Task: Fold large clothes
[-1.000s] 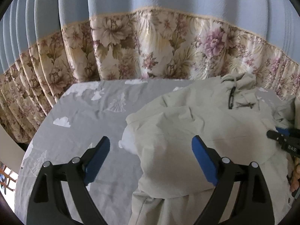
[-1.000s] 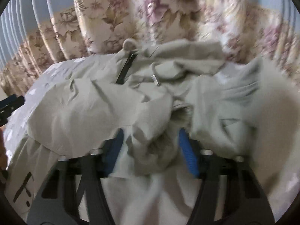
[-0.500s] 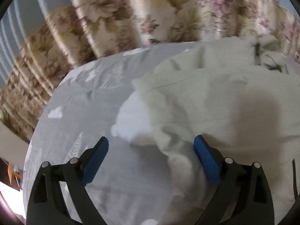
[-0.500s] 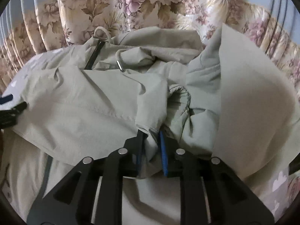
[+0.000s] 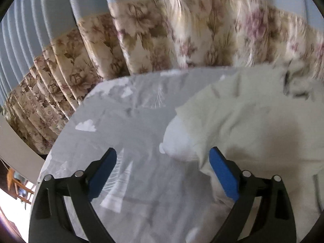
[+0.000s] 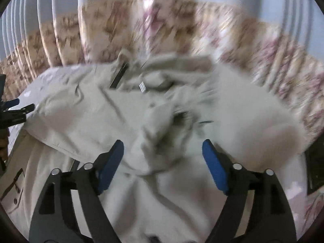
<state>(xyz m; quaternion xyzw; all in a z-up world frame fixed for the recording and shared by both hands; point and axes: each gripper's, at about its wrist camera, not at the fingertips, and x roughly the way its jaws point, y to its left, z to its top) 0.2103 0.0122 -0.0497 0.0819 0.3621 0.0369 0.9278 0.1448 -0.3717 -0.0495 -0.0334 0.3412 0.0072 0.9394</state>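
Observation:
A large pale beige jacket (image 5: pixel 253 125) lies crumpled on a grey printed sheet (image 5: pixel 125 125). My left gripper (image 5: pixel 163 158) is open above the jacket's left edge, where a folded sleeve end (image 5: pixel 178 141) sits between the blue pads, untouched. In the right wrist view the jacket (image 6: pixel 91 119) fills the frame, with a dark zipper (image 6: pixel 119 75) near the collar. My right gripper (image 6: pixel 163 151) is open over a bunched sleeve cuff (image 6: pixel 162 125). The left gripper's tip (image 6: pixel 16 109) shows at the far left edge.
A floral curtain (image 5: pixel 182 40) with a blue upper part hangs behind the bed. The sheet's left edge (image 5: pixel 66 133) drops off toward the floor. A dark object (image 6: pixel 313 168) sits at the right edge of the right wrist view.
My right gripper was shut on the bunched cuff half a second ago and has opened, letting it go. My left gripper stayed open and tilted up slightly.

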